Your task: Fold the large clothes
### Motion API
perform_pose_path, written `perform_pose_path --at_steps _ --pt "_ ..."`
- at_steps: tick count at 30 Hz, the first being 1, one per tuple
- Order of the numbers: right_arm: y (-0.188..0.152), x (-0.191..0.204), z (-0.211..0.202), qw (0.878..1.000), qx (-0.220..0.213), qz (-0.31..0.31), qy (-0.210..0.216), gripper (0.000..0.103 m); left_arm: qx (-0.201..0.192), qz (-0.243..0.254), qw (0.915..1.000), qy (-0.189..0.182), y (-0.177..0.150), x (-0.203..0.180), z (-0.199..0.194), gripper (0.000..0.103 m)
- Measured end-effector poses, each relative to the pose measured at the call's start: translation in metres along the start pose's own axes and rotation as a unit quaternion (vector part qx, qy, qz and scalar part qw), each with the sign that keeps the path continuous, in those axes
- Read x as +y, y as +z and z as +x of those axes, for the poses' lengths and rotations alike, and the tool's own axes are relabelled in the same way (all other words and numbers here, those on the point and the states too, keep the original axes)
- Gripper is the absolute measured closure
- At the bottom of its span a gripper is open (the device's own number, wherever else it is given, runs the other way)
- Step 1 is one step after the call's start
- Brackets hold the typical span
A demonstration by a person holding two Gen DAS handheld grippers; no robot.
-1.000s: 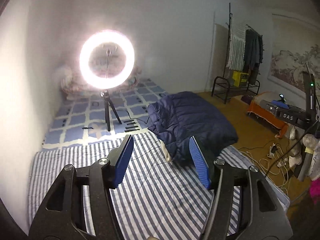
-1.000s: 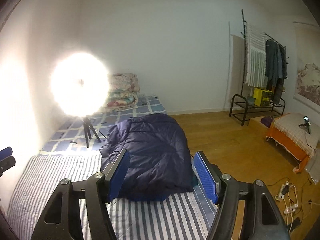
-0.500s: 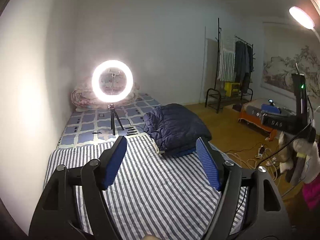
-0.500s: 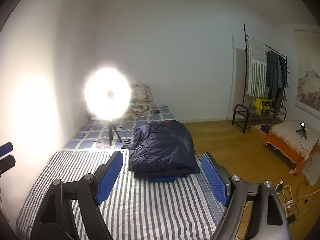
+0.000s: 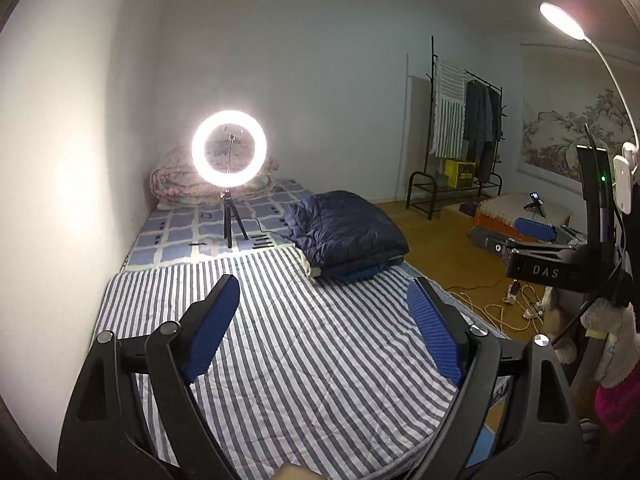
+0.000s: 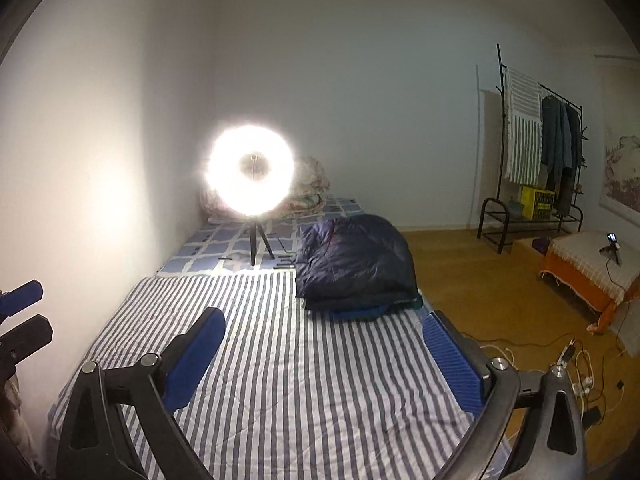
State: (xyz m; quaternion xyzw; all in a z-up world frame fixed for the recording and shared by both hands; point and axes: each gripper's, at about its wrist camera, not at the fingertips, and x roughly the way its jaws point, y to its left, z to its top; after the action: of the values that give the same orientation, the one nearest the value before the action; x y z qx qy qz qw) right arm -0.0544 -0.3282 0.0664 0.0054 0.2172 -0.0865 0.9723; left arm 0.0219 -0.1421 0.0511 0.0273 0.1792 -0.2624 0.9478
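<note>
A folded dark navy padded jacket (image 5: pixel 344 232) lies on a stack of folded clothes at the far right of the striped bed sheet (image 5: pixel 304 352); it also shows in the right wrist view (image 6: pixel 356 264). My left gripper (image 5: pixel 320 296) is open and empty, held well back above the sheet. My right gripper (image 6: pixel 324 328) is open and empty, also back from the jacket. The right gripper shows at the right edge of the left wrist view (image 5: pixel 536 240), and the left gripper's fingers show at the left edge of the right wrist view (image 6: pixel 24 304).
A lit ring light on a tripod (image 5: pixel 229 160) stands on the checked blanket (image 5: pixel 180 236) behind the sheet. Rolled bedding (image 5: pixel 172 184) lies by the wall. A clothes rack (image 5: pixel 464 128), a low orange-draped table (image 6: pixel 588 272) and floor cables (image 6: pixel 572 360) are at right.
Both grippers have pulled back and up from the folded jacket, which now looks smaller and farther away. Both stay open and empty.
</note>
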Motion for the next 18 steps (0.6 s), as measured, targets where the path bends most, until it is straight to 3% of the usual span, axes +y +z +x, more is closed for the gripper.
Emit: perform_pose_path --at_steps 11,18 --pt "-0.054 -0.004 0.04 0.999 0.028 0.033 -0.025 0.0 0.037 -0.012 0.9992 0.004 -0.044 0.007 0.031 0.005" --pt "-0.074 -0.012 0.063 0.996 0.05 0.056 -0.037 0.0 0.038 -0.002 0.9987 0.033 -0.055 0.009 0.044 0.0"
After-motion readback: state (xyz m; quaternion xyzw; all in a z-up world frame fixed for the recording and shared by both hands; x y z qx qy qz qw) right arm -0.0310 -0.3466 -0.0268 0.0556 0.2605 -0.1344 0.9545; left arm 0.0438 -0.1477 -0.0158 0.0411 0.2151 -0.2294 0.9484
